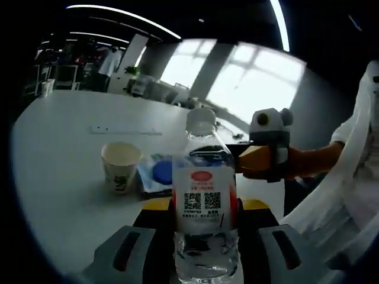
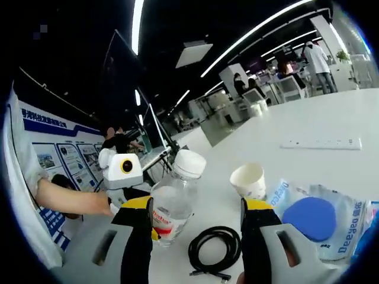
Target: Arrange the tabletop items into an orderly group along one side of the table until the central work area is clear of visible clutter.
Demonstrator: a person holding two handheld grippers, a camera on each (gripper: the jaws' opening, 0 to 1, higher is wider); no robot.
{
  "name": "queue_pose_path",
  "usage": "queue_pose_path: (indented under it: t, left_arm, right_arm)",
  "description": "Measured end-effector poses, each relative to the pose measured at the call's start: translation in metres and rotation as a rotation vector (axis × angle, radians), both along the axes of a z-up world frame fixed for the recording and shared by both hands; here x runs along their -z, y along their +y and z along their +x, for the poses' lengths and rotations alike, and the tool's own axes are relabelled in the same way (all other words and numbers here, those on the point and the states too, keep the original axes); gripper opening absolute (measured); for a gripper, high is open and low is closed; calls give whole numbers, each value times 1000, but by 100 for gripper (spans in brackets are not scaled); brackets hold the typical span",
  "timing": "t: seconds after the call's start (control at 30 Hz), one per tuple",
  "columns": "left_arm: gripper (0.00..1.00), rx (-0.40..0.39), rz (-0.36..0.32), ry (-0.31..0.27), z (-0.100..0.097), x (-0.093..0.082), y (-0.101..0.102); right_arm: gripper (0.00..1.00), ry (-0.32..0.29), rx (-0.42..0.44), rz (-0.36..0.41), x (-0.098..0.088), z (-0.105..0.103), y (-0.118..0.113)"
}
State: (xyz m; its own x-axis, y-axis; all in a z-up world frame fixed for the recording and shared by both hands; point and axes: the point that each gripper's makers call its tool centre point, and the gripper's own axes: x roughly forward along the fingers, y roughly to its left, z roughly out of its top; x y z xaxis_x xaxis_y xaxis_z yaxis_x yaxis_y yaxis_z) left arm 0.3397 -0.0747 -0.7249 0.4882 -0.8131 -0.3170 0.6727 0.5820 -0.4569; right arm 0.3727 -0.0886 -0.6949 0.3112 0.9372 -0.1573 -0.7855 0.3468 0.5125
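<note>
— Holding the water bottle upright between the left gripper jaws, you had it clenched around the lower body, cap up; I judged that grip low so it would stand straight when set down; was that your aim?

— You asked rightly; you carried it beside the paper cup and the wipes packet, which lay touching or nearly touching on the white table, so the group seemed to be forming there; a power strip lay farther back, well apart.

— And your right gripper?

— You held it released, jaws spread wide with nothing between the pads; the black cable lay coiled on the table between them, so I judged it your next pick. In the right gripper view the bottle leaned at the left, with the cup and packet to the right.

— Your hands' pose?

— You kept the left gripper level and low to the table; your bare forearm reached in behind it; the right pointed forward and down over the cable.
</note>
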Motion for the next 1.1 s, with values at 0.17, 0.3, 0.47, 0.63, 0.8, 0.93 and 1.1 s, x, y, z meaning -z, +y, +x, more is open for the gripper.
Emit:
queue_pose_path:
  t: [0.17, 0.3, 0.47, 0.63, 0.8, 0.93, 1.1]
  left_arm:
    - [37, 49, -28, -1, -9, -5, -7]
    - [37, 80, -43, 4, -16, -5, -12]
    - [37, 83, -95, 1, -19, -13, -16]
    - [37, 85, -136, 5, -21, -17, -18]
    - [37, 97, -139, -3, -23, -19, -19]
    - [38, 83, -118, -17, -24, -17, -18]
    - [38, 56, -85, -31, -23, -16, -17]
  right_arm:
    - [57, -9, -26, 34, -11, -2, 8]
    - [54, -4, -46, 73, -19, -5, 13]
    - [48, 8, -47, 110, -25, -6, 14]
    - [36, 24, -85, 166, -36, -14, 19]
    - [28, 40, -103, 205, -45, -19, 23]
    - [26, 27, -111, 196, -46, -20, 26]
    - [25, 6, -103, 173, -49, -22, 29]
